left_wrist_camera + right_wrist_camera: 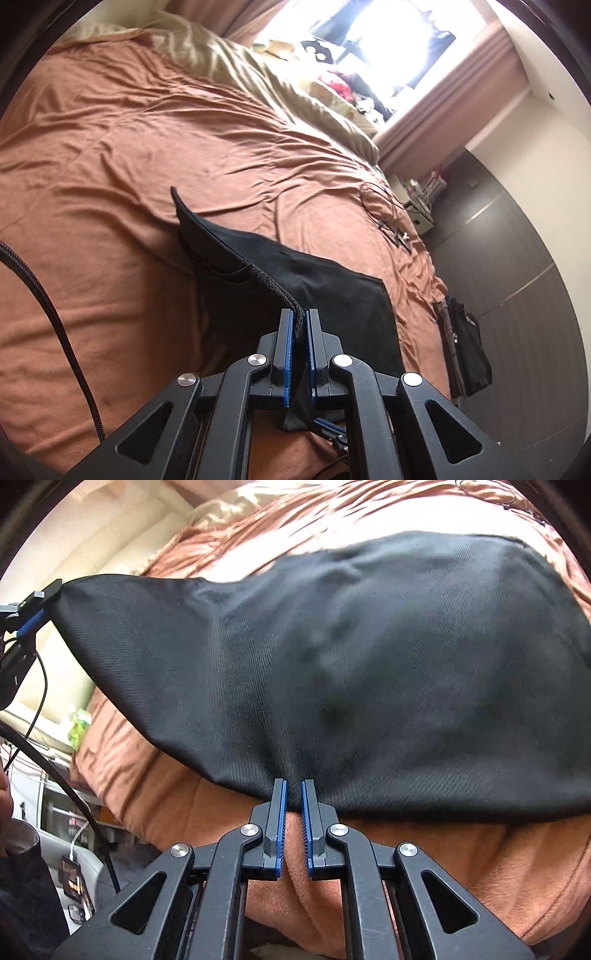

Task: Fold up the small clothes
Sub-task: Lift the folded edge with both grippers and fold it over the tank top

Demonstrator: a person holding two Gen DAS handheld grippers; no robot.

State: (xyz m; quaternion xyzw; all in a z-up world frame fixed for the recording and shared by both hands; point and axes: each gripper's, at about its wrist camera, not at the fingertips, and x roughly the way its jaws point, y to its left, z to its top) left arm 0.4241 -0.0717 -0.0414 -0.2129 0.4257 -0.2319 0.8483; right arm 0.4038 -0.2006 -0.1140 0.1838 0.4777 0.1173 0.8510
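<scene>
A black woven-fabric garment (332,291) is spread over a bed covered with a wrinkled rust-orange sheet (129,147), and it's being held up at two spots. The left gripper (302,321) is seen with its blue-padded jaws clamped together on a ribbed band-like edge of the garment, with fabric pinched right between the pads, so that corner is lifted clear of the sheet while the rest slopes down onto the bed. In the right wrist view the same gripper (37,609) is spotted at the garment's far left corner, pulled taut.

The right gripper (294,794) is parked at the near hem of the garment (351,664). Its jaws are nearly together with a slim gap left between the blue pads, and the hem is seen running into that gap at the tips, though whether the cloth is really gripped can't be told for sure.

Beyond the garment, a beige satin pillow (258,74) is laid at the head of the bed, near a bright window with pinkish curtains (443,110). A thin black cable (384,210) is left on the sheet past the garment's far side.
</scene>
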